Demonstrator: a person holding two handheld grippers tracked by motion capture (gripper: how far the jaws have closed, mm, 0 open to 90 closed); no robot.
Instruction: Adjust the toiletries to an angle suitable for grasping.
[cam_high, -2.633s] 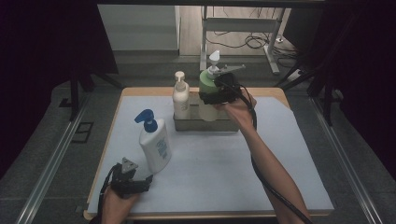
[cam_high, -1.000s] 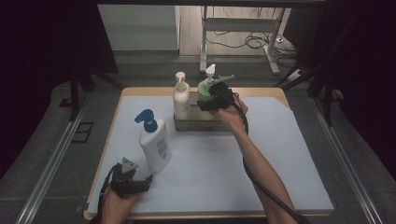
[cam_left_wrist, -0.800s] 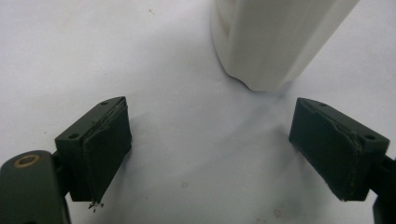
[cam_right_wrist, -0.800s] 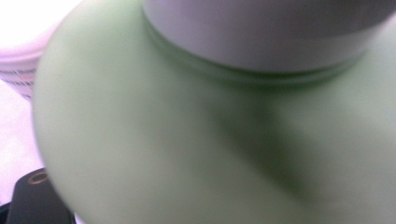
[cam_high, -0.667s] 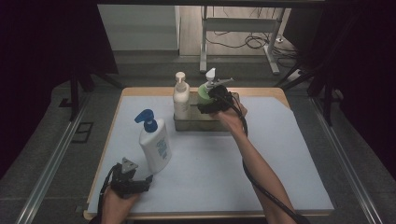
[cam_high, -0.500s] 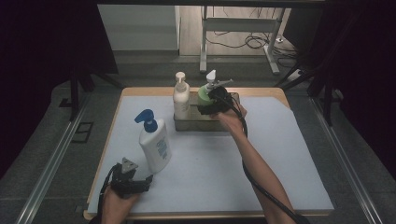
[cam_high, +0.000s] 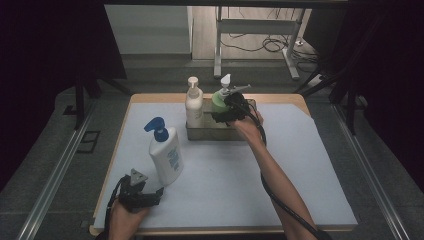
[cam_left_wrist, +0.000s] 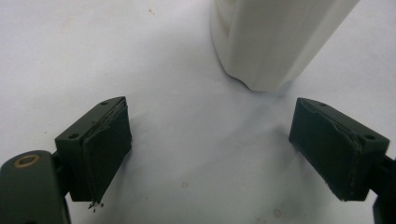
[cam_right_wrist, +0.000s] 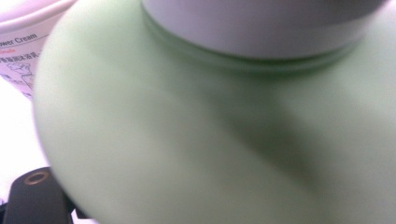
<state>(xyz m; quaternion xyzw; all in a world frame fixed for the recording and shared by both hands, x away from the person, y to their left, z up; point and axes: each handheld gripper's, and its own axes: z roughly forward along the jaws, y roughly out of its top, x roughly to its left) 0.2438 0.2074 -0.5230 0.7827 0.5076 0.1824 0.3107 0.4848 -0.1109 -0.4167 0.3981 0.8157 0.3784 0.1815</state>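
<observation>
The green bottle has a round light-green body, a white collar and a white pump head on top. It stands upright inside the metal tray near the far edge of the counter, at the tray's right part, just beside a cream-white pump bottle.

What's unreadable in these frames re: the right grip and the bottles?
- Right gripper, high view: jaws hidden behind the green bottle and hand; grip unclear.
- Right gripper view: green bottle blurred, covers the jaws.
- White bottle, left gripper view: top cut off.
- Tray interior: hidden by bottles.
</observation>
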